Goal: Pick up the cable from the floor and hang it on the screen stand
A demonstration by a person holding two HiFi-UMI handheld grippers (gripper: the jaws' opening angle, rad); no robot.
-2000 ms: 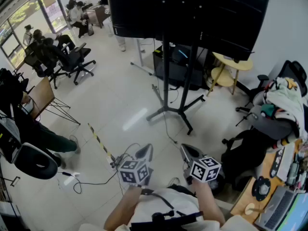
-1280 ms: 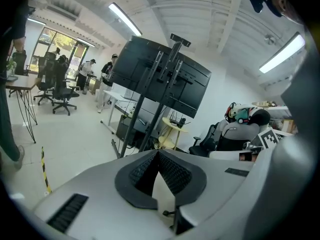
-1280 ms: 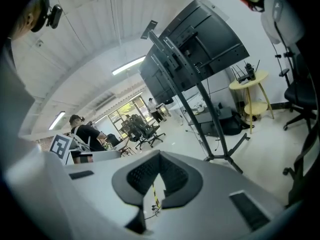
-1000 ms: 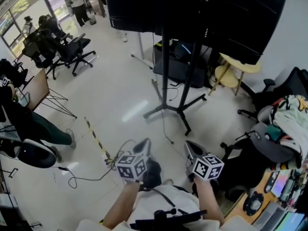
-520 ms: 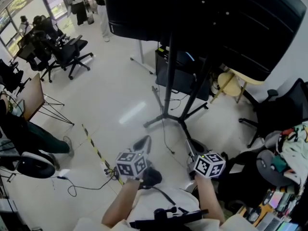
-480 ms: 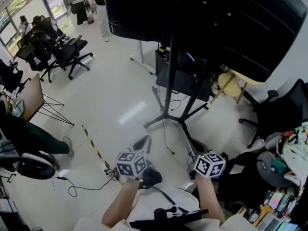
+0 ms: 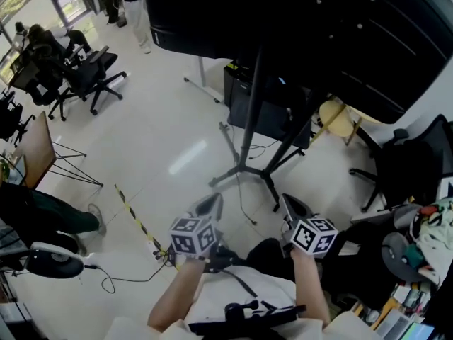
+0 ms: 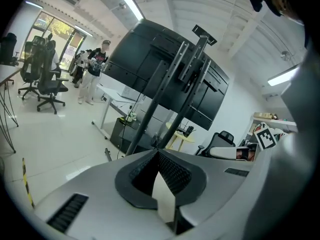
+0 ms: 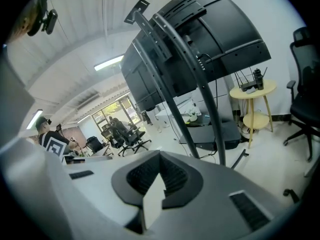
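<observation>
A large black screen (image 7: 297, 20) sits on a black screen stand (image 7: 249, 119) whose legs spread over the white floor. A thin dark cable (image 7: 242, 202) trails from the stand's base toward me. Another black cable (image 7: 131, 273) loops on the floor at lower left. My left gripper (image 7: 209, 205) is shut and empty, held above the floor short of the stand. My right gripper (image 7: 291, 207) is beside it, also shut on nothing. In the left gripper view the shut left gripper (image 8: 158, 153) points up at the stand (image 8: 165, 94). The right gripper (image 9: 160, 155) does too, facing the stand (image 9: 195, 74).
Office chairs (image 7: 85, 76) and people fill the upper left. A yellow-black tape strip (image 7: 134, 219) crosses the floor. A round wooden side table (image 7: 338, 117) and a black chair (image 7: 396, 168) stand right of the stand. A black cabinet (image 7: 258, 105) sits behind it.
The head view has closed in on the stand, and the screen fills more of the top. Both grippers stay shut and empty; the right one has risen slightly.
</observation>
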